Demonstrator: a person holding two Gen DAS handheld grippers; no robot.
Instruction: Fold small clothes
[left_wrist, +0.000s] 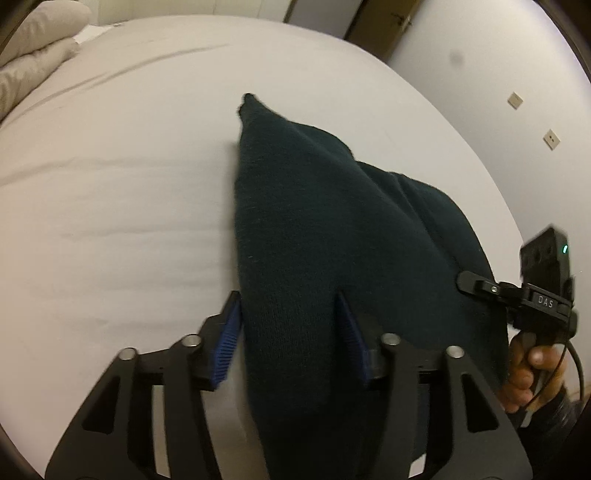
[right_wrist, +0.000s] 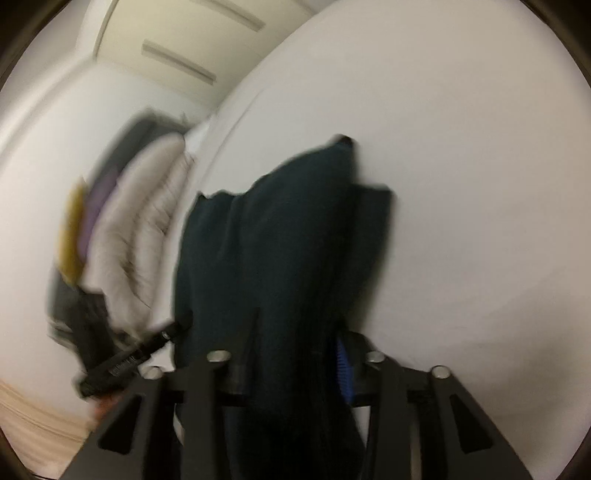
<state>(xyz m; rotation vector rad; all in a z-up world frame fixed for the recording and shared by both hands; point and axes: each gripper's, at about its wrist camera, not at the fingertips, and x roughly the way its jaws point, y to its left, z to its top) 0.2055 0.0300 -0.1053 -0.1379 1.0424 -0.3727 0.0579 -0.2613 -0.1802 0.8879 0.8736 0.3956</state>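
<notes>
A dark green knitted garment (left_wrist: 332, 229) lies on the white bed sheet (left_wrist: 129, 184), lifted into a peak whose tip points toward 12 o'clock in the left wrist view. The left gripper (left_wrist: 291, 325) has its blue-padded fingers (left_wrist: 225, 339) spread on either side of a thick fold of the cloth; the left pad sits at the fold's edge and the right pad presses into the knit, so the fold looks pinched between them, though loosely. At 3 o'clock in that view the right gripper (left_wrist: 480, 284) reaches its fingertip onto the garment's far edge, with a hand (left_wrist: 532, 373) wrapped round its handle.

In the right wrist view (badly blurred) the same garment (right_wrist: 280, 258) drapes over and between the right gripper's (right_wrist: 295, 354) fingers, hiding the left one; a blue pad (right_wrist: 343, 369) shows at the cloth's right edge. The fingers appear closed on the bunched knit. A cream duvet (right_wrist: 147, 221) is heaped at 9 o'clock.

No containers are in sight.
</notes>
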